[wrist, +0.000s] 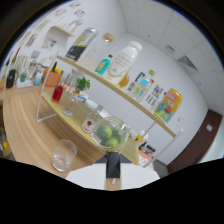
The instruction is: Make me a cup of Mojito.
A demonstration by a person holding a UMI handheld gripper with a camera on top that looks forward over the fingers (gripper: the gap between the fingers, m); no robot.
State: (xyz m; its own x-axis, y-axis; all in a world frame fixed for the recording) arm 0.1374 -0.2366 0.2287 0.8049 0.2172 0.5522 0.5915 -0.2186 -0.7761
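Note:
An empty clear glass (pixel 64 154) stands on the wooden counter (pixel 27 137), a little ahead and to the left. To its right is a glass bowl (pixel 110 133) holding green limes. Farther along the counter are a small bottle with a red label (pixel 90 121), another clear glass (pixel 70 105), a red cup (pixel 58 93) and a potted mint plant (pixel 82 83). The whole view is tilted. A dark band where the fingers would show hides them, so nothing of my gripper can be seen.
A flat dark object (pixel 113 165) stands on a white surface (pixel 87 178) closest to me. A wall shelf (pixel 131 98) above the counter carries a large white bottle (pixel 125 60), a blue bottle (pixel 103 64) and several packets. A white wire frame (pixel 46 106) stands on the counter.

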